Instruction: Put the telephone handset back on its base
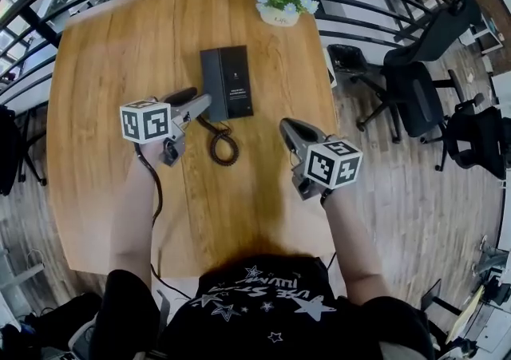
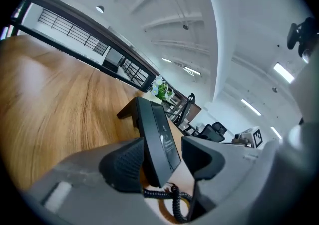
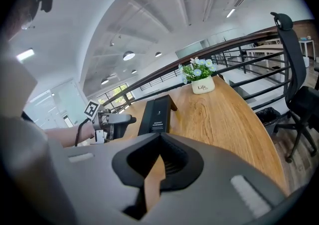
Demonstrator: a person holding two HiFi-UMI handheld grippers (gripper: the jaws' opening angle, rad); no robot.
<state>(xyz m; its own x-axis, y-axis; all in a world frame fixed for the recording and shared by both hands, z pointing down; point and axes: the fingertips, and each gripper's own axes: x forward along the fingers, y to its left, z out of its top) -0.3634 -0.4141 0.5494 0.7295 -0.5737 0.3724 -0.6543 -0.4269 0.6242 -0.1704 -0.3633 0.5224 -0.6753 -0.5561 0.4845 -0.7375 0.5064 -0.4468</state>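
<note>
The black telephone base (image 1: pixel 234 81) lies flat at the middle of the wooden table (image 1: pixel 120 55). The handset (image 1: pixel 210 83) rests along its left side, and its coiled cord (image 1: pixel 224 148) curls on the table in front. My left gripper (image 1: pixel 200 103) is open at the handset's near left end. In the left gripper view the handset's edge (image 2: pixel 152 136) stands between the spread jaws of that gripper (image 2: pixel 164 158), with the cord (image 2: pixel 174 201) below. My right gripper (image 1: pixel 286 125) is shut and holds nothing, a hand's width right of the phone (image 3: pixel 155 113).
A white pot of flowers (image 1: pixel 281 3) stands at the table's far edge. A black railing (image 1: pixel 375 19) curves round the table, with black office chairs (image 1: pixel 415 79) beyond it at the right. The table's right edge (image 1: pixel 335 135) runs close to my right gripper.
</note>
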